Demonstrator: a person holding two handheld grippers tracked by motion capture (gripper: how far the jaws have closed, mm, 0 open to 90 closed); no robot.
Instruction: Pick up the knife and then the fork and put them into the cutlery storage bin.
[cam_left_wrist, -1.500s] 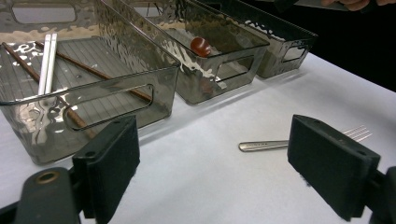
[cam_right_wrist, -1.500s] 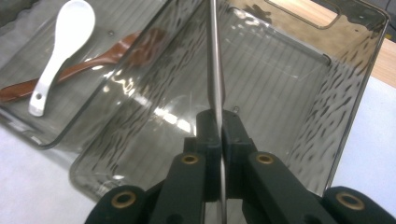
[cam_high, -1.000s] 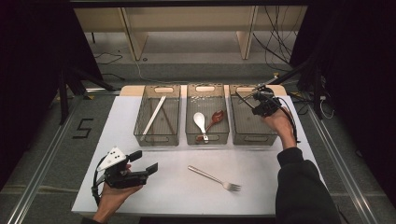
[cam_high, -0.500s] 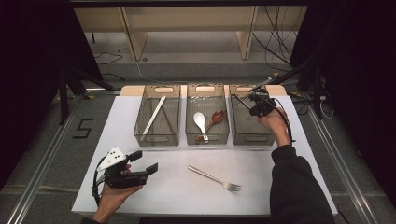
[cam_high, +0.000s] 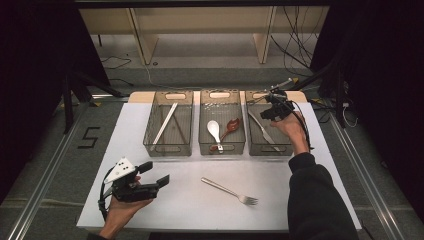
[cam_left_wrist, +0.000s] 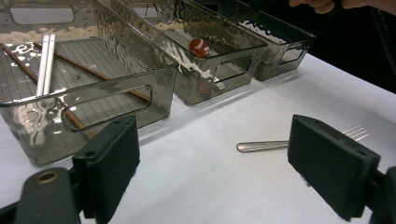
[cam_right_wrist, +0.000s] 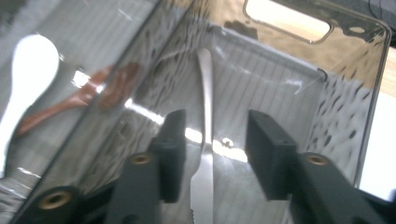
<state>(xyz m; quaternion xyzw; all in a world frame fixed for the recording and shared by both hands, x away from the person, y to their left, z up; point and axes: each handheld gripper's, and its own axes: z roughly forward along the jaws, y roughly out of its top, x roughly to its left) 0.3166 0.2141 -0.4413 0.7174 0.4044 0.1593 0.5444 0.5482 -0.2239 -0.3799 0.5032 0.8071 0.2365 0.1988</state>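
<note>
Flanking the fork (cam_high: 230, 190): three bins (cam_high: 222, 123) beyond, left gripper (cam_high: 159, 175) beside.

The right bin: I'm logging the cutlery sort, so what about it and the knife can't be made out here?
- Knife, right gripper view: its lower end is cut off by the bottom edge, between the open jaws of the right gripper, which have just been opening.
- Right bin, high view: the hand covers its far right part.
- Right bin, left gripper view: its contents are lost behind the dark rippled wall.

Right hand-held gripper (cam_high: 274, 111) jaws just opened, knife (cam_right_wrist: 205, 140) released
</note>
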